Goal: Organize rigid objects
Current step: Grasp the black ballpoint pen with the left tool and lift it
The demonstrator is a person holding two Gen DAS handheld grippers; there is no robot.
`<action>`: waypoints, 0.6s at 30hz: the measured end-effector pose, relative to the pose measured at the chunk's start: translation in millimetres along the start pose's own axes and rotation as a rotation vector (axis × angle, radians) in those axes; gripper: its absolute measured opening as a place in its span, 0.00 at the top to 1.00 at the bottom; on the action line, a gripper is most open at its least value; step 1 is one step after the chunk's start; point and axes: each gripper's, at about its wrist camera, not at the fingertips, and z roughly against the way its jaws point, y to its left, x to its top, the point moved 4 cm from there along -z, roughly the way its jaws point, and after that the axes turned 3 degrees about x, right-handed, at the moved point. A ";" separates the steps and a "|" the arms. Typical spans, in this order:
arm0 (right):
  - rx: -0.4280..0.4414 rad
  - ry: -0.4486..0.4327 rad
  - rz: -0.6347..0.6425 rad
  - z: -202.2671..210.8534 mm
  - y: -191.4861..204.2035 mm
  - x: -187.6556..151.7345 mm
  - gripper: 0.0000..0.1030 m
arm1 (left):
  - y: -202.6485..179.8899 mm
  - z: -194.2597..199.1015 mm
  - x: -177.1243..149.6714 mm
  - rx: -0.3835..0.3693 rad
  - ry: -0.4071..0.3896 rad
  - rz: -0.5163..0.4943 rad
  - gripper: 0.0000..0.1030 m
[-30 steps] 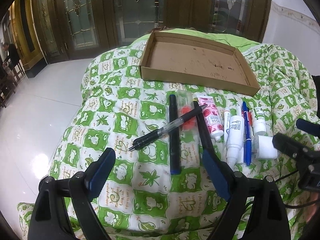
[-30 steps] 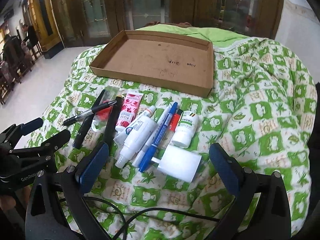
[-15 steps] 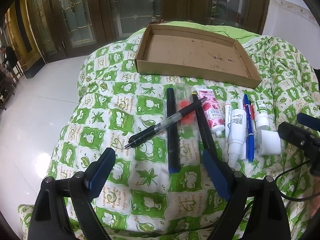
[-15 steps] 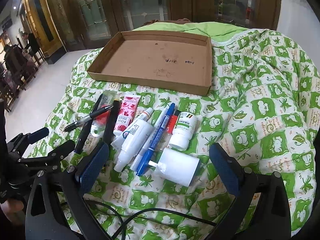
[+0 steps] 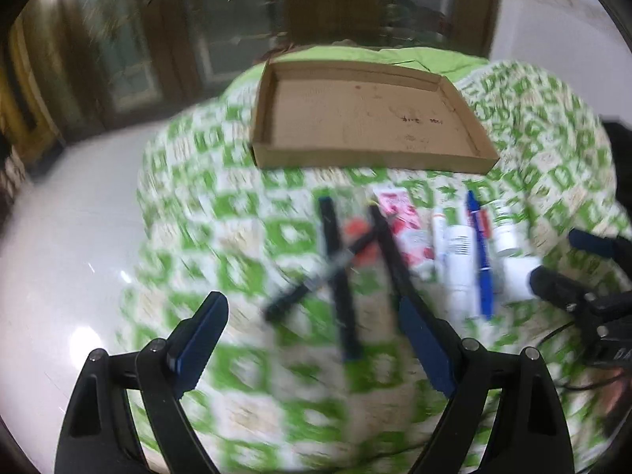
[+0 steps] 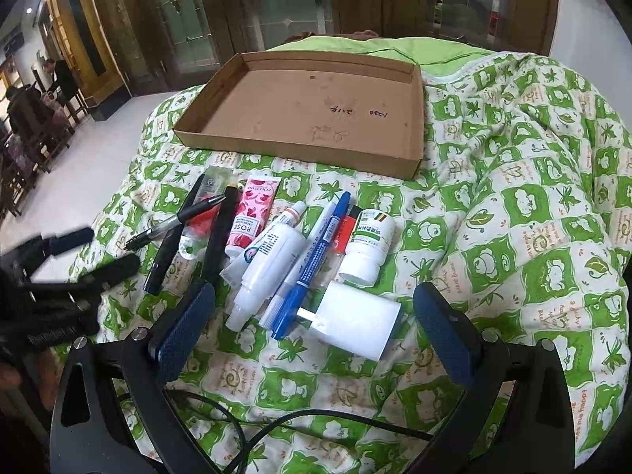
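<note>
An empty brown cardboard tray (image 6: 316, 110) lies at the far side of the green-and-white quilt (image 6: 513, 205). In front of it lie a black pen (image 6: 177, 221), a pink rose tube (image 6: 252, 213), a white tube (image 6: 272, 256), a blue marker (image 6: 316, 260), a white pill bottle (image 6: 367, 245) and a white cylinder (image 6: 359, 324). My right gripper (image 6: 314, 292) hangs open just short of the cylinder and holds nothing. My left gripper (image 5: 312, 308) is open over the black pen (image 5: 316, 276) and a black marker (image 5: 339, 276), touching neither. The left wrist view is blurred.
The quilt drops to a white tiled floor (image 6: 91, 166) on the left. Wooden glass-panelled doors (image 6: 276, 8) stand behind the tray. People sit at the far left (image 6: 31, 110). A black cable (image 6: 316, 418) crosses the quilt near my right gripper.
The left wrist view has rolled, so the tray now sits more level in it, and it has gone blurry. Both grippers stay open and the objects lie where they were.
</note>
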 end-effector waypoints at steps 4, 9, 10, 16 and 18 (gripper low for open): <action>0.004 0.012 -0.005 -4.4 0.3 0.8 0.01 | 6.2 -7.2 12.1 0.061 -0.003 -0.138 0.14; 0.013 0.027 -0.009 -9.7 1.1 0.1 0.01 | -4.1 -30.9 12.1 0.003 0.038 -0.197 0.14; 0.012 0.032 -0.010 -10.9 0.9 0.1 0.01 | -9.4 -34.3 11.7 -0.009 0.040 -0.210 0.15; 0.008 0.059 -0.030 -18.6 -2.7 -1.5 0.01 | -28.9 -60.9 8.5 -0.014 0.095 -0.289 0.51; 0.009 0.066 -0.033 -20.2 -3.1 -2.0 0.01 | -25.9 -67.0 9.3 -0.044 0.114 -0.254 0.58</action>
